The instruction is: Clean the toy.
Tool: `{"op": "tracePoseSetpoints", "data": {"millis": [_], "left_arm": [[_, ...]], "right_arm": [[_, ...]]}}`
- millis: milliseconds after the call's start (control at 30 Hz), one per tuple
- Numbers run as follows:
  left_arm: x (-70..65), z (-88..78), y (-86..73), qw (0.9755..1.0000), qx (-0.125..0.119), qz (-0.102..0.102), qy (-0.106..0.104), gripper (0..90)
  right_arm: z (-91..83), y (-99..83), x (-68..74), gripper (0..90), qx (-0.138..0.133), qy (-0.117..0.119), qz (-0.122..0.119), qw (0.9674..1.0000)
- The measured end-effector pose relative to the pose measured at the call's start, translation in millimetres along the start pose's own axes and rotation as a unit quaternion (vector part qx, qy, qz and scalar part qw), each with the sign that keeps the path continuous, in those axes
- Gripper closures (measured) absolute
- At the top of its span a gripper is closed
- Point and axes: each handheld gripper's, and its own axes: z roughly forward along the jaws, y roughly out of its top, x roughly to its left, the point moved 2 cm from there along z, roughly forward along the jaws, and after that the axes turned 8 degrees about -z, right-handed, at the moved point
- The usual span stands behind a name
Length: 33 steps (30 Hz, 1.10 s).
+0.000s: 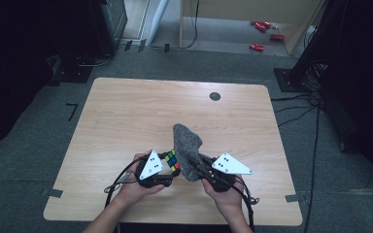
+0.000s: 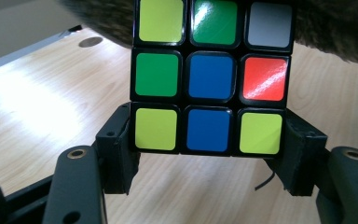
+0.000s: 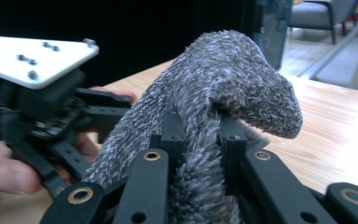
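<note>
Cube and cloth held above the tabletop [image 1: 126, 111], slip risk at both grips.
High view: left gripper [image 1: 167, 175] is clamping the puzzle cube [image 1: 172, 160], right gripper [image 1: 200, 168] is pinching the grey cloth [image 1: 187, 145] beside it. Left gripper view: fingers [image 2: 116, 149] are gripping only the cube's bottom row [image 2: 208, 130], so wiping may be twisting it loose. Right gripper view: fingers [image 3: 171, 133] are closing tightly on bunched cloth [image 3: 223, 79], which may be sliding out.

We see two hand-held grippers, both built of black linkage bars. The left gripper [image 1: 167, 171] and the right gripper [image 1: 200, 167] each carry a pale three-cornered plate on top, dotted with small dark screws. Brass-coloured rivets sit in the arm joints, and the fingertips [image 2: 116, 149] are blocky black pads. A thin black cable trails from each gripper. Both forearms are bare, without sleeves.
</note>
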Motion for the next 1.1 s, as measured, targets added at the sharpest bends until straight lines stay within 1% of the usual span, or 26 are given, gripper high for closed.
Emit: {"op": "tracePoseSetpoints", "data": {"millis": [67, 100, 167, 300, 333, 367, 467, 533, 567, 600, 633, 667, 733, 767, 800, 833, 900, 933, 967, 1000, 1033, 1067, 1100], "left_arm": [[-2.5, -0.7, 1.2, 1.0000, -0.004, 0.001, -0.006, 35.2], [-2.7, -1.4, 1.5, 1.0000, -0.006, 0.003, -0.006, 35.2], [-2.2, -4.0, 2.0, 0.9998, -0.014, 0.002, -0.013, 35.3], [-1.8, -6.3, 3.4, 0.9995, -0.025, -0.001, -0.017, 35.3], [-1.7, -7.0, 4.2, 0.9994, -0.029, -0.004, -0.021, 35.3], [-1.7, -7.6, 4.9, 0.9993, -0.031, -0.005, -0.021, 35.3], [-1.1, -7.4, 5.1, 0.9993, -0.029, -0.006, -0.024, 35.3], [-1.4, -5.9, 4.5, 0.9995, -0.024, -0.004, -0.019, 35.3], [-1.8, -4.7, 3.9, 0.9997, -0.020, 0.000, -0.014, 35.3], [-2.4, -3.9, 3.2, 0.9997, -0.018, 0.002, -0.014, 35.4], [-2.4, -3.9, 3.2, 0.9997, -0.018, 0.002, -0.014, 35.4], [-4.4, -5.4, 3.8, 0.9995, -0.024, 0.007, -0.022, 35.4], [-5.2, -7.6, 5.8, 0.9993, -0.029, 0.009, -0.024, 35.4], [-5.2, -9.0, 6.9, 0.9991, -0.032, 0.009, -0.025, 35.4], [-5.0, -10.3, 7.9, 0.9990, -0.035, 0.008, -0.026, 35.4], [-4.9, -11.1, 8.6, 0.9989, -0.038, 0.006, -0.027, 35.4], [-4.8, -11.1, 8.8, 0.9990, -0.037, 0.006, -0.027, 35.4], [-4.7, -10.2, 8.5, 0.9991, -0.034, 0.005, -0.027, 35.4], [-4.8, -8.9, 7.9, 0.9993, -0.029, 0.006, -0.024, 35.4], [-5.2, -7.4, 7.1, 0.9995, -0.024, 0.010, -0.017, 35.4], [-6.0, -6.3, 6.1, 0.9995, -0.023, 0.012, -0.017, 35.4], [-6.3, -6.5, 6.0, 0.9994, -0.024, 0.013, -0.020, 35.4], [-6.7, -7.1, 6.4, 0.9993, -0.027, 0.011, -0.023, 35.4]], "right_arm": [[1.8, 0.1, 4.0, 78.3, 0.005, 0.002, -0.010, 0.9999], [2.4, -1.3, 3.9, 78.4, 0.004, 0.001, -0.008, 1.0000], [2.3, -4.2, -1.0, 78.5, -0.003, 0.003, 0.009, 0.9999], [2.1, -10.6, -11.2, 78.5, 0.004, -0.001, 0.038, 0.9993], [2.3, -11.8, -12.4, 78.5, 0.008, -0.003, 0.043, 0.9990], [3.0, -13.1, -13.5, 78.6, 0.014, -0.006, 0.043, 0.9990], [3.1, -14.5, -14.9, 78.6, 0.017, -0.005, 0.053, 0.9985], [2.7, -13.1, -13.6, 78.6, 0.019, -0.006, 0.051, 0.9985], [2.0, -11.7, -12.4, 78.5, 0.017, -0.004, 0.051, 0.9986], [1.4, -9.6, -10.6, 78.5, 0.010, 0.003, 0.051, 0.9987], [0.9, -7.1, -8.1, 78.5, 0.005, 0.008, 0.047, 0.9989], [0.8, -4.5, -5.5, 78.4, 0.005, 0.003, 0.036, 0.9993], [0.7, -3.4, -5.2, 78.3, 0.005, -0.002, 0.036, 0.9993], [1.0, -4.6, -7.1, 78.3, 0.007, -0.007, 0.039, 0.9992], [1.8, -7.3, -9.9, 78.3, 0.015, -0.014, 0.042, 0.9989], [2.5, -10.9, -13.3, 78.3, 0.020, -0.018, 0.050, 0.9984], [3.0, -17.5, -19.2, 78.3, 0.026, -0.016, 0.075, 0.9967], [2.9, -18.4, -19.9, 78.3, 0.027, -0.015, 0.081, 0.9962], [2.1, -17.3, -18.5, 78.3, 0.027, -0.015, 0.080, 0.9963], [1.6, -14.7, -16.1, 78.2, 0.023, -0.014, 0.073, 0.9970], [1.2, -11.3, -13.1, 78.2, 0.015, -0.006, 0.068, 0.9976], [0.7, -6.8, -9.2, 78.1, 0.011, -0.006, 0.057, 0.9983], [0.5, -4.8, -7.3, 78.1, 0.013, -0.009, 0.051, 0.9986]]}}
